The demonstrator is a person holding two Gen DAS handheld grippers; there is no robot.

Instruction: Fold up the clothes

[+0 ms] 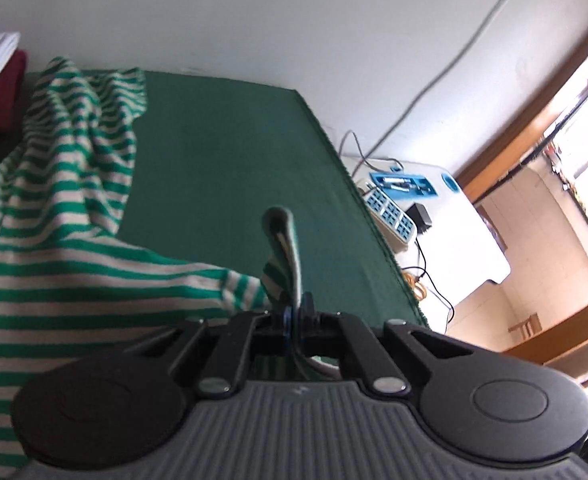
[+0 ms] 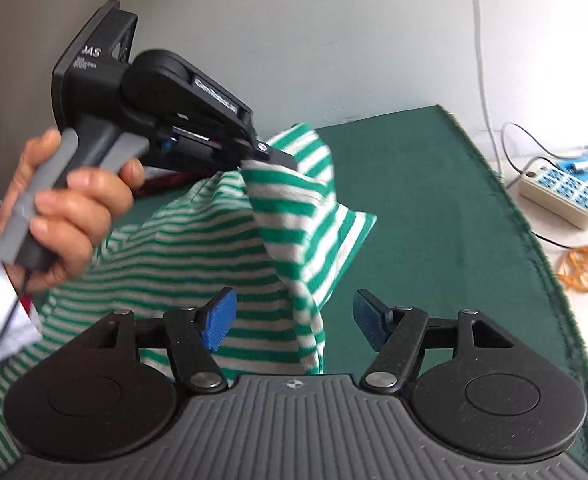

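So the green-and-white striped top (image 2: 213, 248) is half lifted off the green counter (image 1: 221, 152), bunched up toward the left and draping down from one pinched edge. Our left gripper (image 2: 281, 158) has its jaws clamped tight on that edge, fabric poking out past the tips. Our right gripper (image 2: 294, 320) has its jaws spread wide with nothing gripped; the cloth hangs just beyond the blue pads (image 2: 219, 320). For this bit we'd say grab a matching edge with the right before pulling, so the top spreads flat instead of twisting. The far right of the counter is bare cloth, plenty of room to lay it out. Off the right edge sits a power strip (image 2: 562, 192) with cables, and a plain white wall (image 1: 253, 20) behind.
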